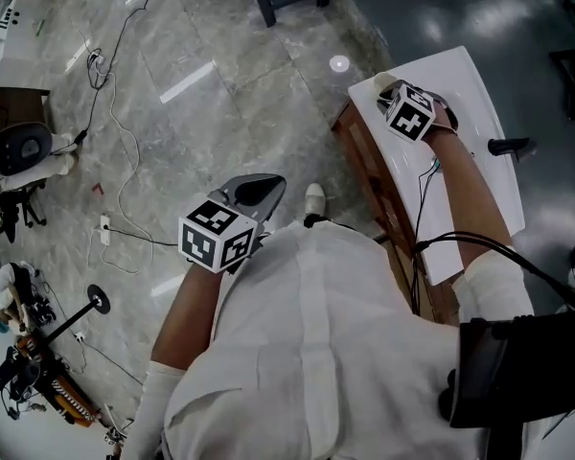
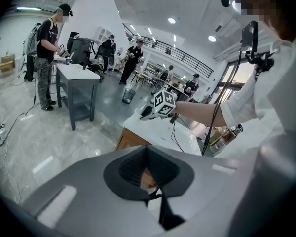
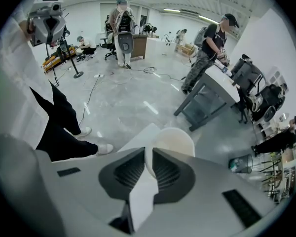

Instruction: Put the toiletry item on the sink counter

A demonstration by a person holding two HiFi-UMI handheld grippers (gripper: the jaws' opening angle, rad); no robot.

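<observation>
Right gripper (image 3: 148, 154): jaws nearly together, pinched on the near edge of the toiletry item (image 3: 176, 141), a pale cream round piece that sticks out straight ahead of the jaw tips. It is round, so there is no long axis to line up; what kind of item it is I cannot tell. It sits over the far corner of the white sink counter (image 1: 479, 113), whose surface shows directly beneath it in the right gripper view; whether it touches the top or hangs just above, I cannot tell. Judgement: what remains is a short drop straight down and a release, and so close to the corner it could slip off the edge. The right arm is the one at the counter. Left gripper (image 2: 147, 151): jaws together on nothing, held low by the person's hip, well apart from the counter, over the floor. A dark fitting (image 1: 511, 147) stands on the counter's right side. No basin shows. The wooden cabinet (image 1: 362, 156) under the counter is seen side-on, contents hidden. A bin (image 2: 129, 95) stands far off, contents unclear.
</observation>
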